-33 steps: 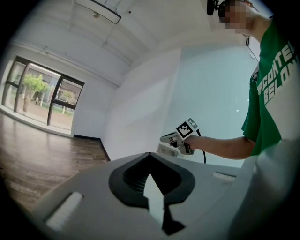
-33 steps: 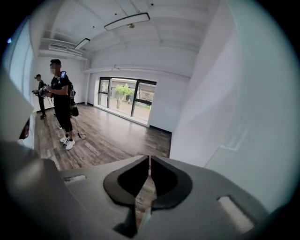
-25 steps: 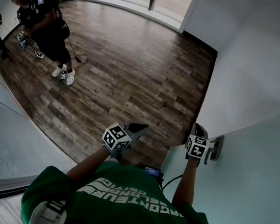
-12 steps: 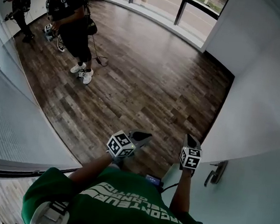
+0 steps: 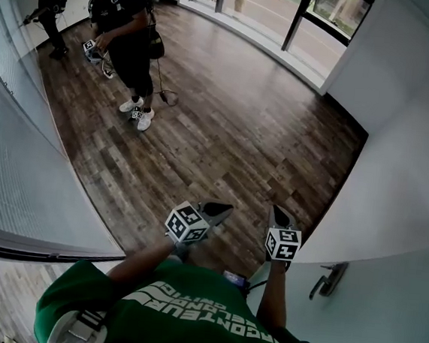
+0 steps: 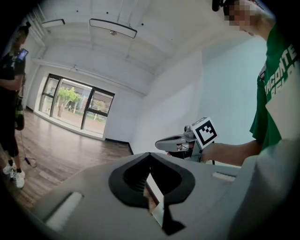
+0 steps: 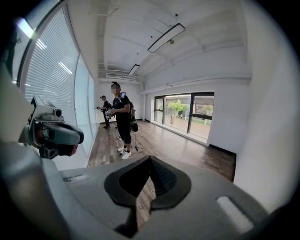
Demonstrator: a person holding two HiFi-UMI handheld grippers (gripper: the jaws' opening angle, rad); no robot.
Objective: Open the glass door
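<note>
Since a second ago my right gripper has come off the handle of the glass door, which stands at lower right. That gripper's jaws are together and empty. My left gripper hangs beside it, seemingly closed too.

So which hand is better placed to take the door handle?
Right, probably. The right gripper is near the handle on the door, not touching it. The left gripper is farther away, over the floor. Both are shut and empty.
</note>
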